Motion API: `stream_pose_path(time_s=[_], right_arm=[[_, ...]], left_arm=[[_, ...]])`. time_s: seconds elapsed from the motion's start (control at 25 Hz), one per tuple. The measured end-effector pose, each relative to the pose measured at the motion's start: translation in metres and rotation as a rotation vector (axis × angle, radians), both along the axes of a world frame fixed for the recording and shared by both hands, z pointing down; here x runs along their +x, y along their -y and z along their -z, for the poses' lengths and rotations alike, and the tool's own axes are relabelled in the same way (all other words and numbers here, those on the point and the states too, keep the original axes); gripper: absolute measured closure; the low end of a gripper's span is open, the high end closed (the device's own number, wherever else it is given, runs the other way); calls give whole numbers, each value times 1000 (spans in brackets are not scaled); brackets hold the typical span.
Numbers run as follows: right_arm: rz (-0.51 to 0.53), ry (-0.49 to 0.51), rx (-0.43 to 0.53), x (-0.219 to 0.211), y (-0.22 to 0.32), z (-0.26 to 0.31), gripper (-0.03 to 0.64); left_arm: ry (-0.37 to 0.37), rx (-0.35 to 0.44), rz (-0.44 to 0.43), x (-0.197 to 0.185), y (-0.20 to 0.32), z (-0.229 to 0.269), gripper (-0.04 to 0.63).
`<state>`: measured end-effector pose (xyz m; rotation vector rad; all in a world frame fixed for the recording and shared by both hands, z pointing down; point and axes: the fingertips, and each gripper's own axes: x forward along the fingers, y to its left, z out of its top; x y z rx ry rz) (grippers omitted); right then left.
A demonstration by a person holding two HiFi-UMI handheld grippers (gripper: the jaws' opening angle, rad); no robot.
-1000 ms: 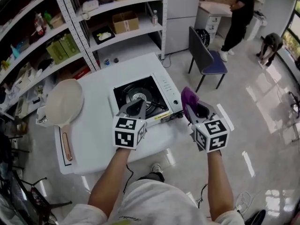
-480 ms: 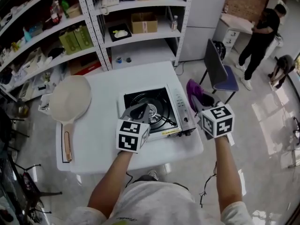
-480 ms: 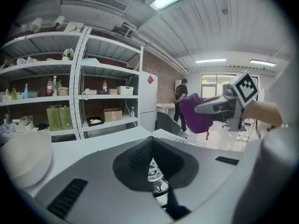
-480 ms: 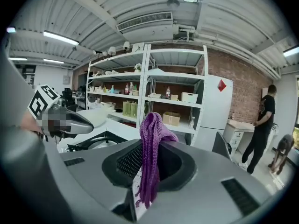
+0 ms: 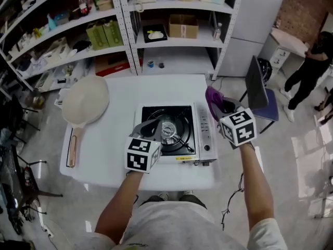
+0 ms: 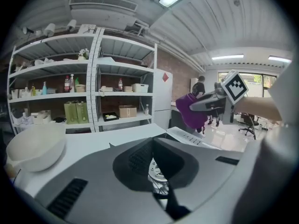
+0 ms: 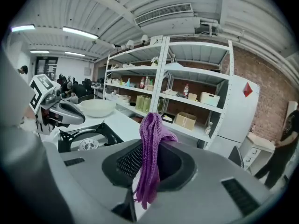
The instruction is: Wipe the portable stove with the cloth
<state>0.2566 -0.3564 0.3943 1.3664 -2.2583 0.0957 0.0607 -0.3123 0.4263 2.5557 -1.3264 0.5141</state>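
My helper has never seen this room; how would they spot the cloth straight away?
Find the white table in front of the metal shelves, with the portable stove on it. Beside the stove's right edge, the right gripper pinches the cloth. It is purple and knitted, unlike the black-and-silver stove and cream pan.

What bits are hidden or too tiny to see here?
- Head view: the left gripper covers the portable stove's near-left corner.
- Left gripper view: its own body blocks the stove, except a sliver of burner.
- Right gripper view: the cloth is bunched in the right gripper's shut jaws, so its size is unclear.
- Head view: the shelf bottle's label is too small to read, and the right edge cuts off a person.
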Motion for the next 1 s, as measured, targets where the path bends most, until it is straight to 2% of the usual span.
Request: stream_pose_path(time_s=[0.36, 0.6, 0.8, 1.0], right_arm=[[227, -125, -36, -14, 51, -36, 552], [361, -142, -96, -37, 54, -64, 552], [402, -104, -158, -45, 45, -79, 552], [371, -54, -191, -44, 36, -84, 552]], left_arm=[[7, -2, 188, -14, 5, -5, 592], [12, -2, 296, -24, -5, -5, 592], [15, -11, 331, -23, -15, -5, 592], [24, -16, 324, -21, -26, -7, 592]])
